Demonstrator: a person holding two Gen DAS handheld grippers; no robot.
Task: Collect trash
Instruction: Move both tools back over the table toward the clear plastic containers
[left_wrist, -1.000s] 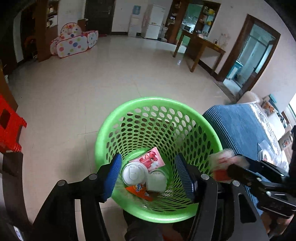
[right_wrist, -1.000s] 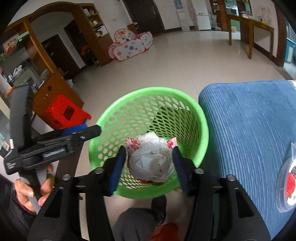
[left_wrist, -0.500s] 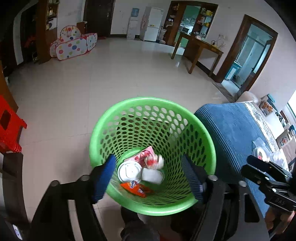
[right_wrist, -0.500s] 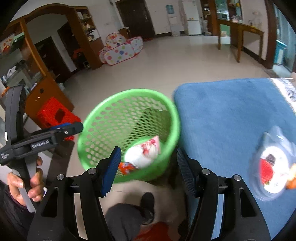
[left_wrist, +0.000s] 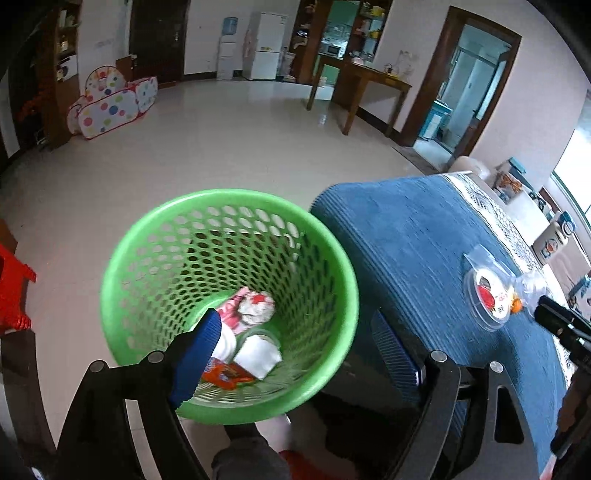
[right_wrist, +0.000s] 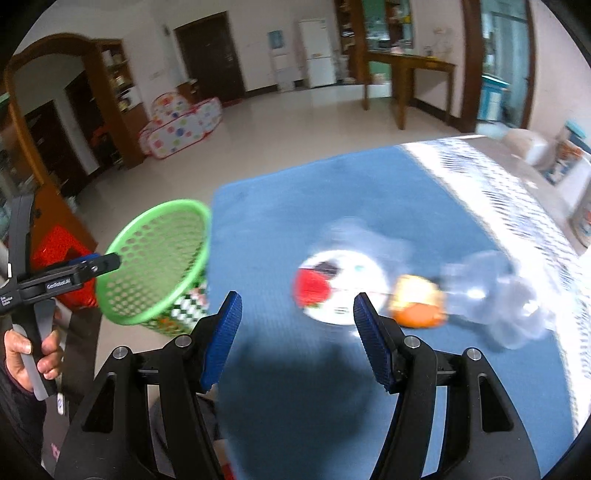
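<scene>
A green perforated basket stands on the floor beside a blue-covered table. It holds a crumpled paper wad, a white cup lid, a white packet and an orange wrapper. My left gripper is open and empty above the basket's near rim. My right gripper is open and empty over the table, near a clear plastic lid with a red label and a clear bottle with an orange cap. The basket also shows at the left of the right wrist view.
A red stool stands left of the basket. A spotted play tent, a fridge and a wooden table stand far across the tiled floor. Boxes and jars sit at the table's far right.
My right gripper let go of the crumpled wad, which now lies in the basket, and swung right over the blue table. My left gripper shifted slightly right and stayed open.
</scene>
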